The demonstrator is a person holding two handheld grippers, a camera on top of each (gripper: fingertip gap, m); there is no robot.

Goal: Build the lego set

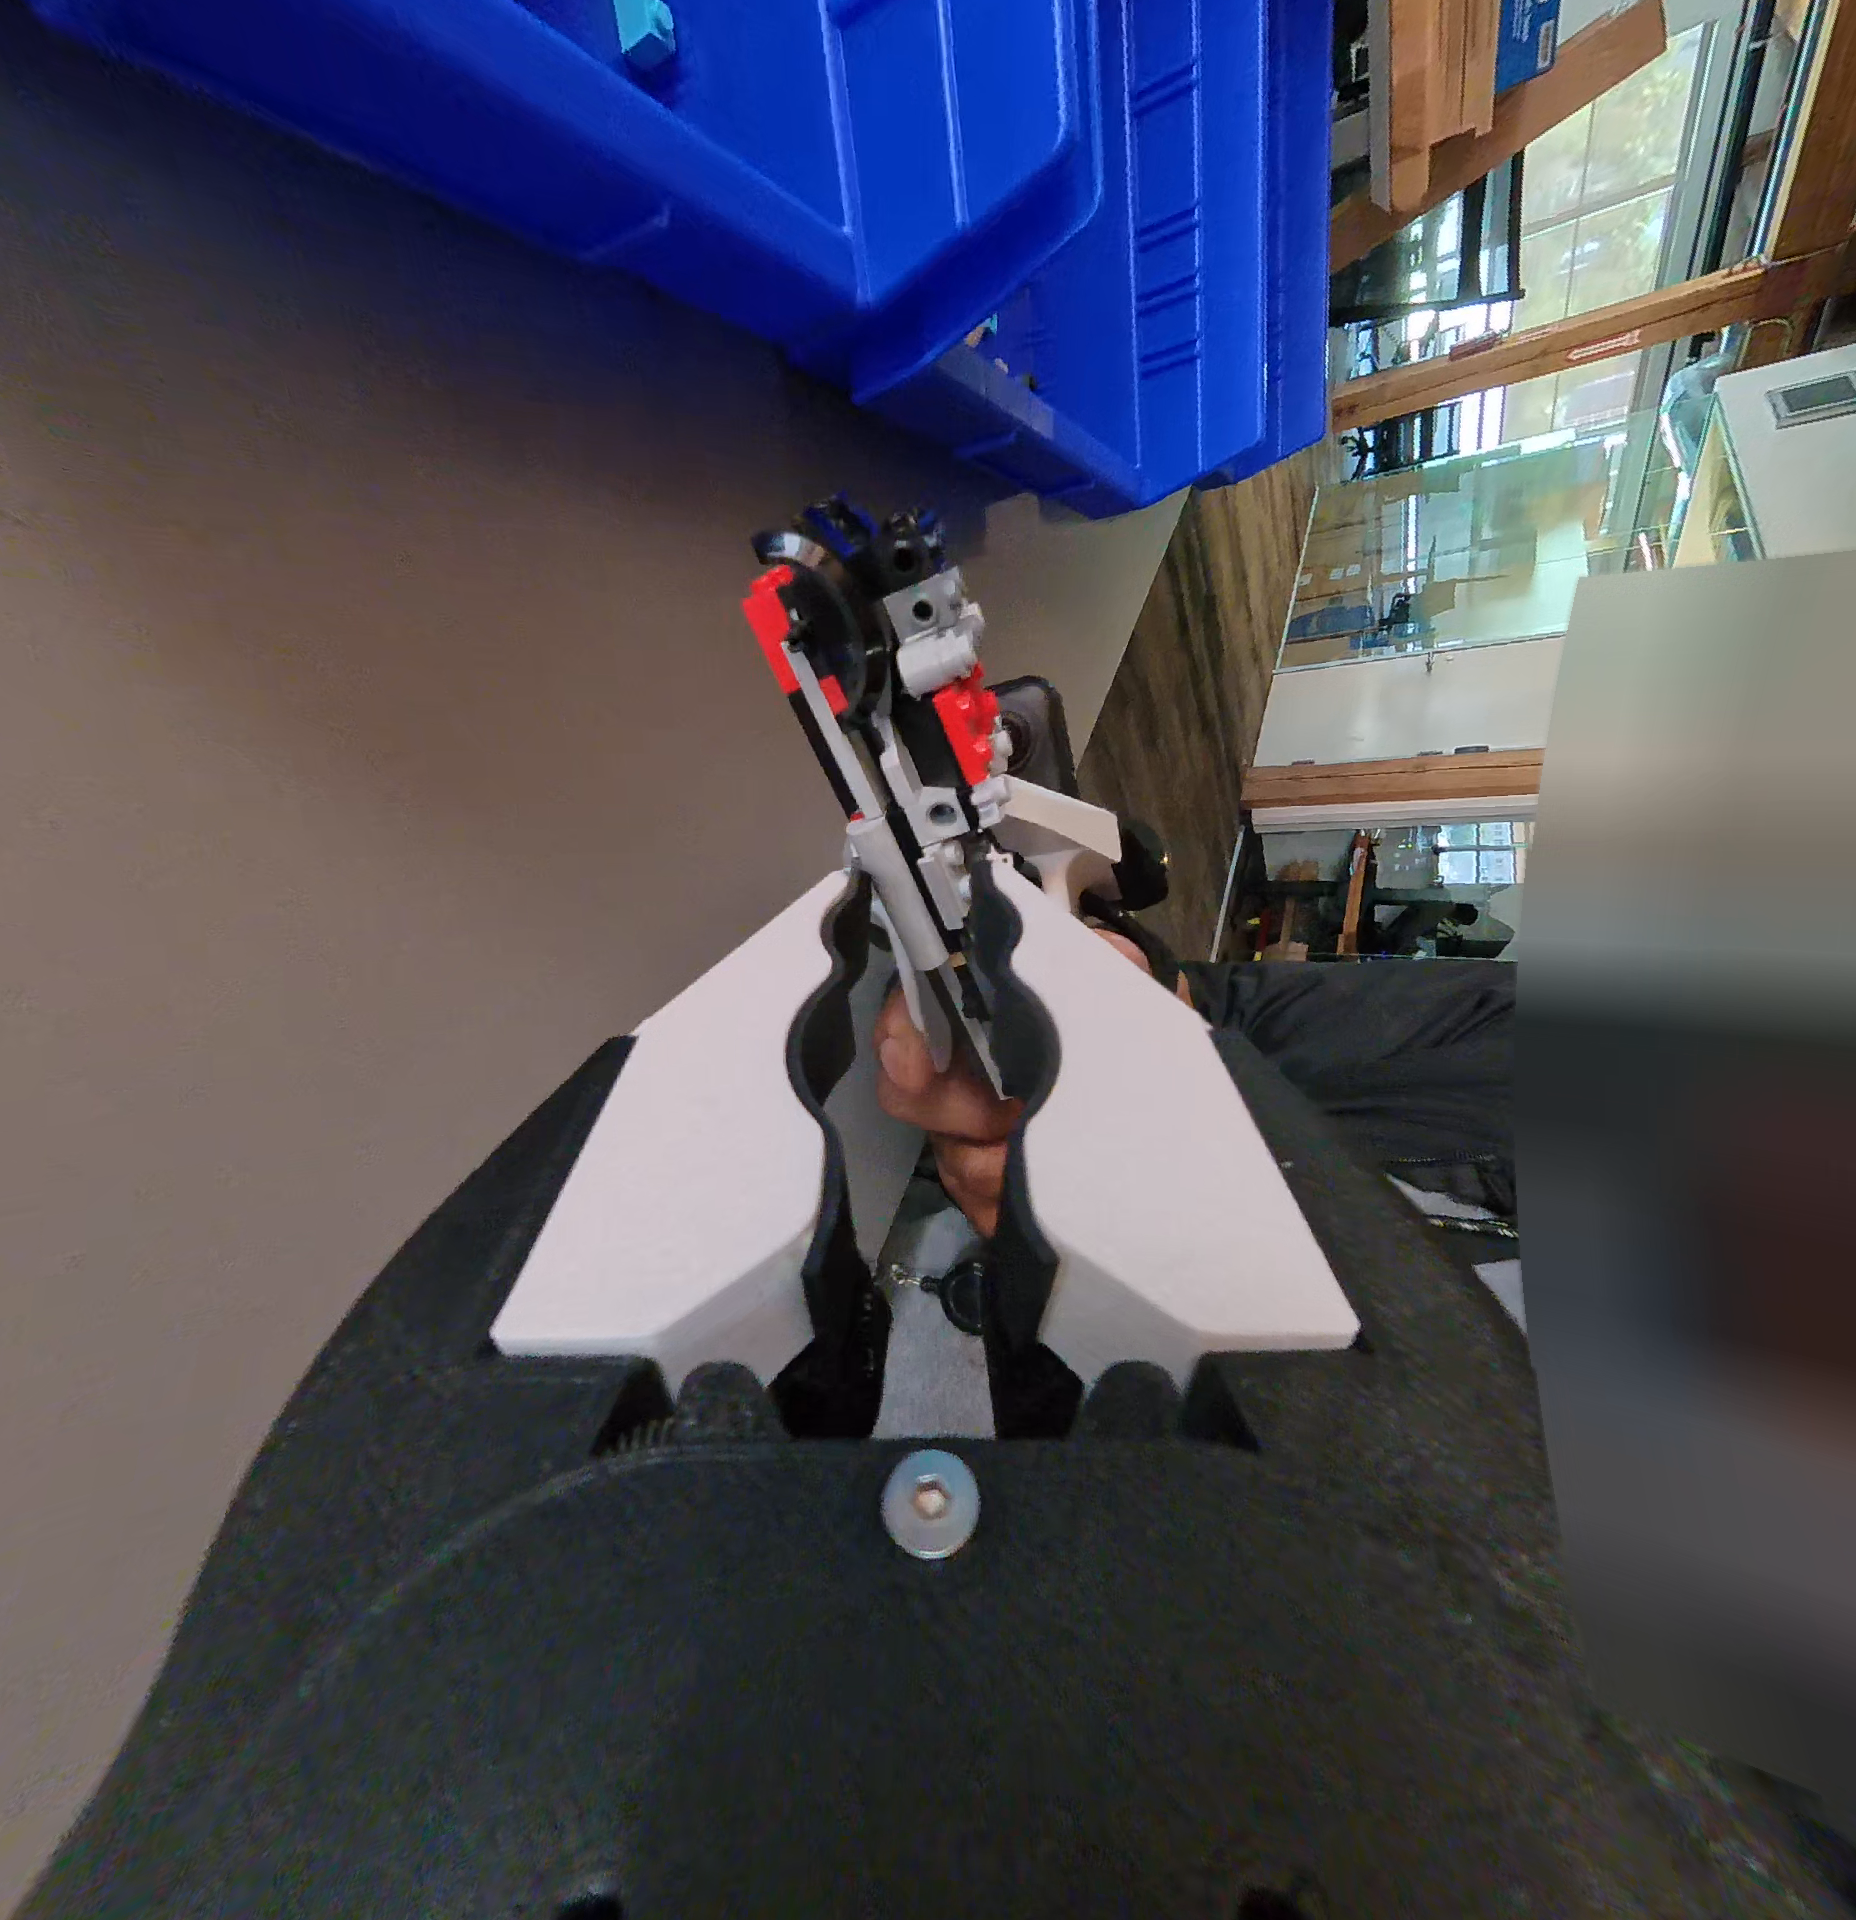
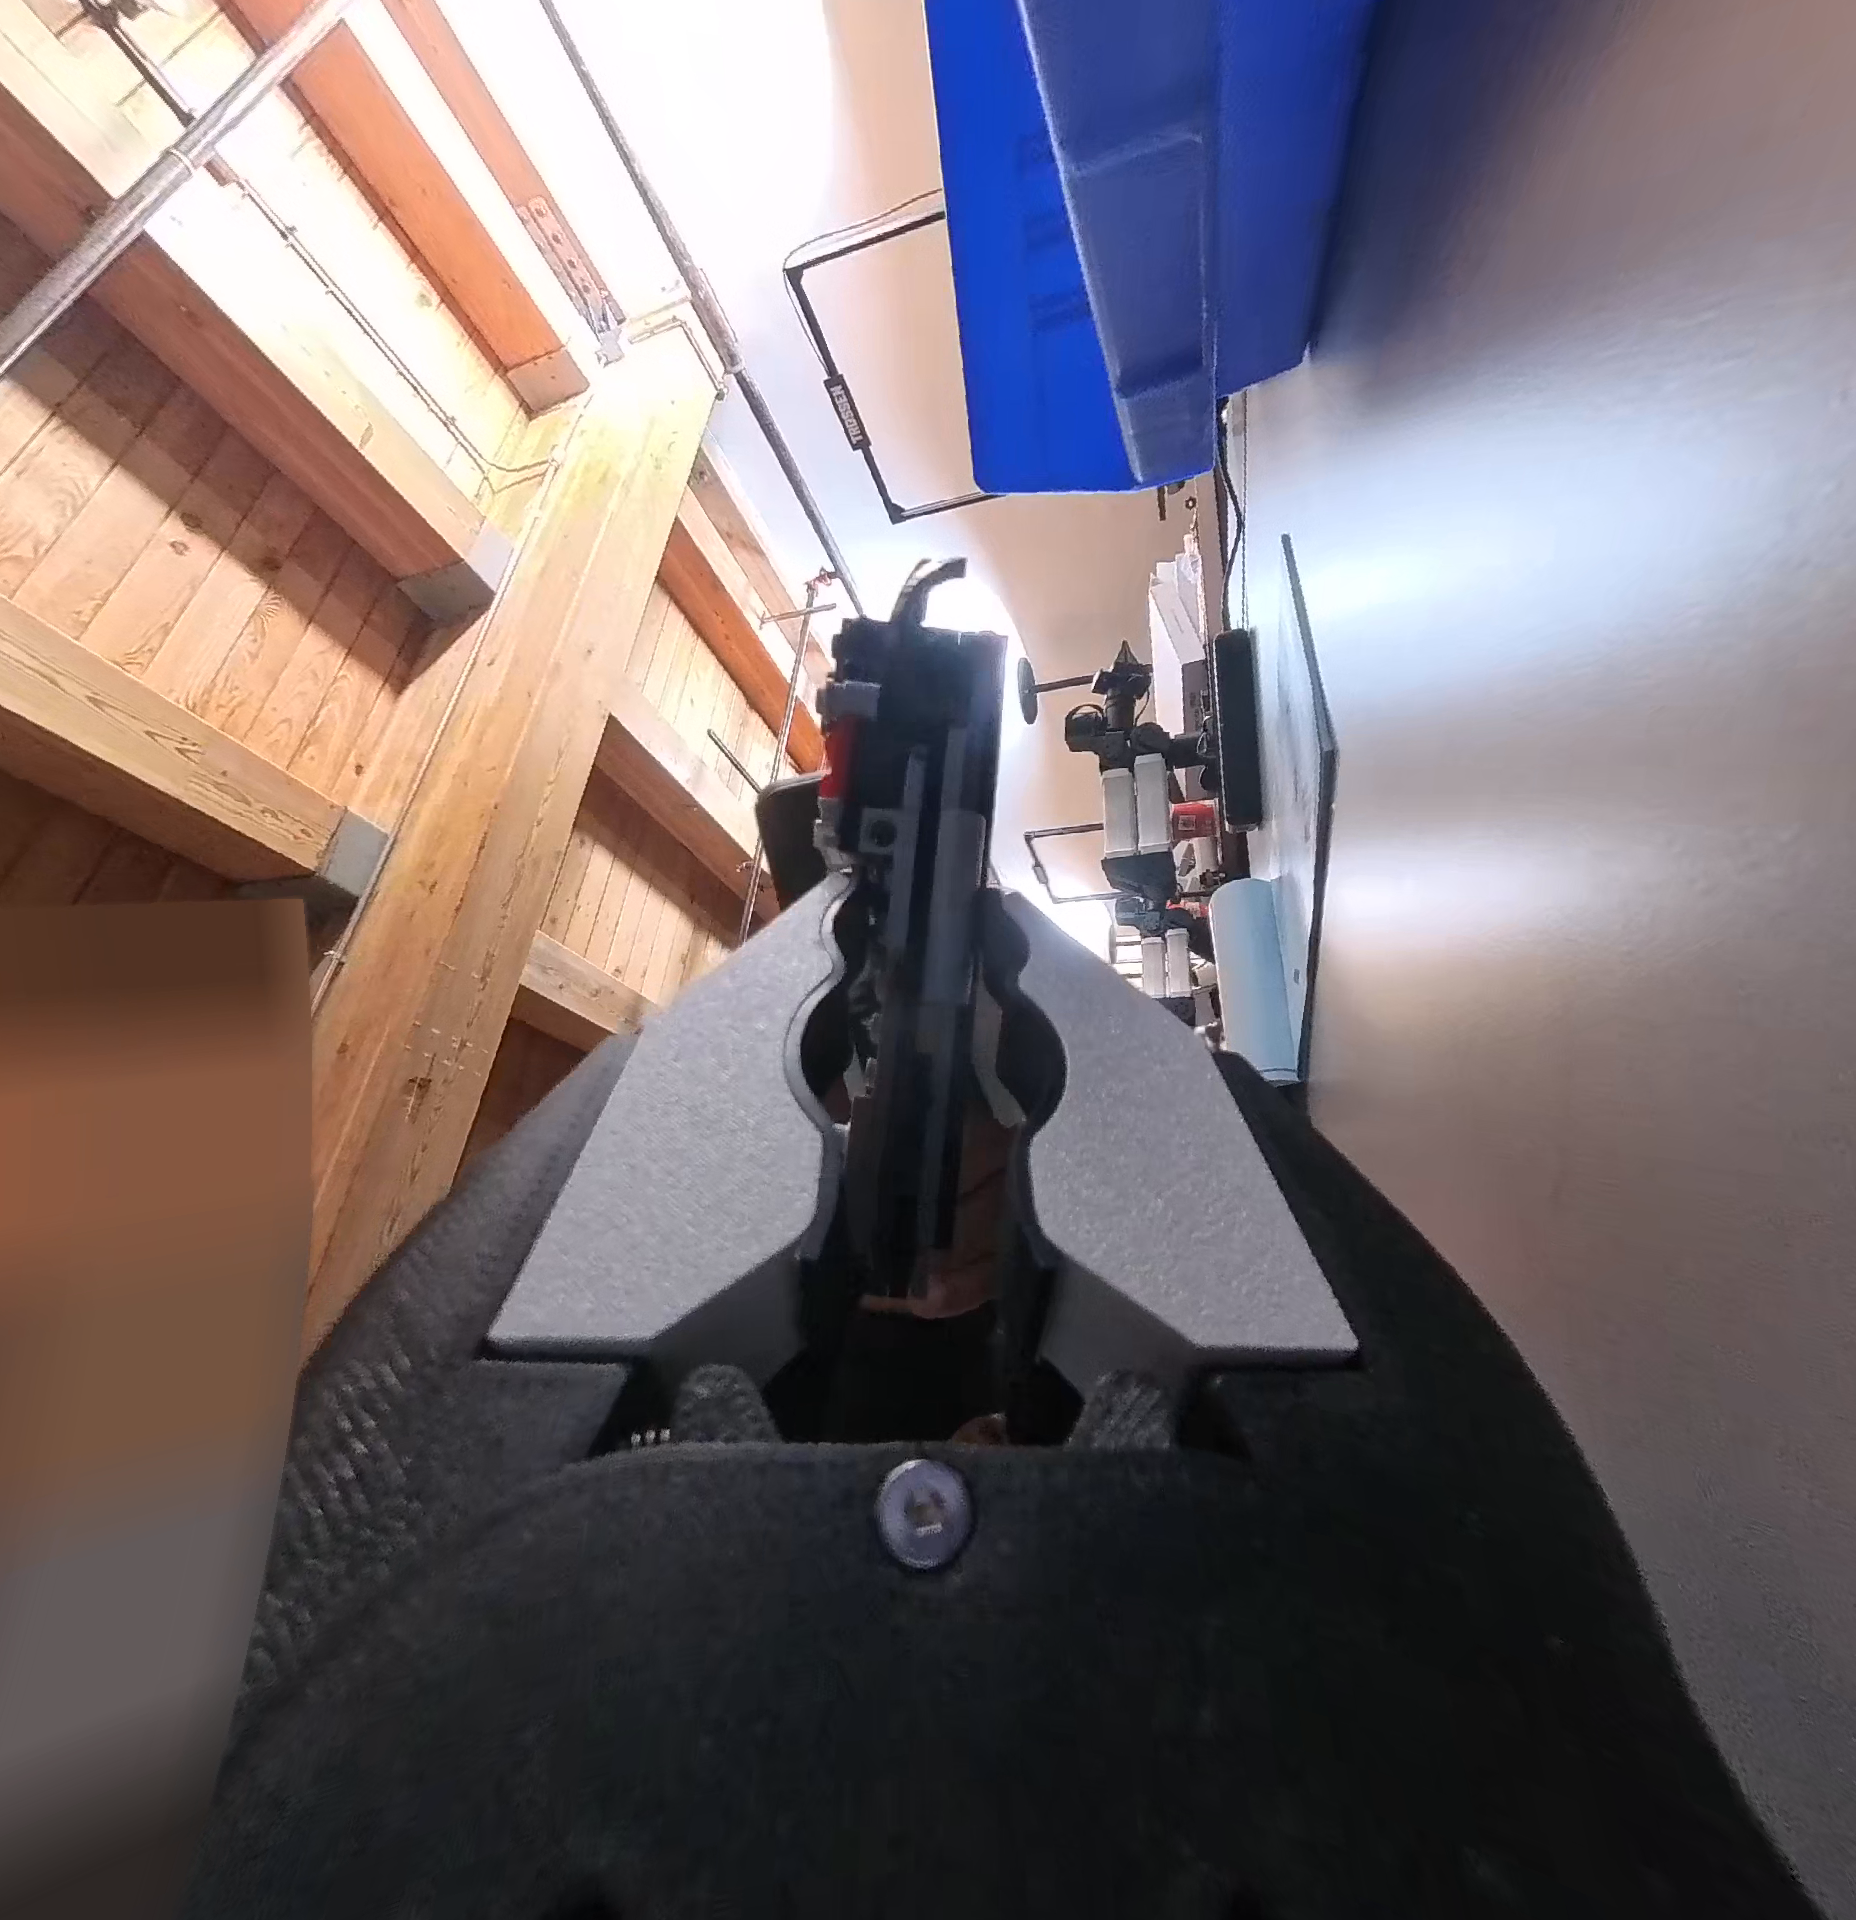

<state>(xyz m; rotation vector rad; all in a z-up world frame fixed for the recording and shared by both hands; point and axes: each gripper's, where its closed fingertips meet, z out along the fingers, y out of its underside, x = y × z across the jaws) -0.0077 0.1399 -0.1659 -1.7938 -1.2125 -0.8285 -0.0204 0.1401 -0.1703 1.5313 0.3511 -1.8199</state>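
Model (image 1: pixel 882 727) is a half-built red, black and grey stack, held in the air off the bench (image 1: pixel 280 727), below the blue bins (image 1: pixel 903 208); left claw (image 1: pixel 919 914) clenched on its lower end; right claw (image 2: pixel 919 935) likewise gripping the model (image 2: pixel 913 831). Judgement: 2 grips on 1 fragile stack, so keep both squeezes light, avoid twisting, release only 1 claw to fetch the next piece.

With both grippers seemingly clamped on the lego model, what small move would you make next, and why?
Probably release the right gripper gently: the left gripper already grips the lego model at its base, and both sets of jaws close on it, so no hand is free to fetch a piece from the blue bins.
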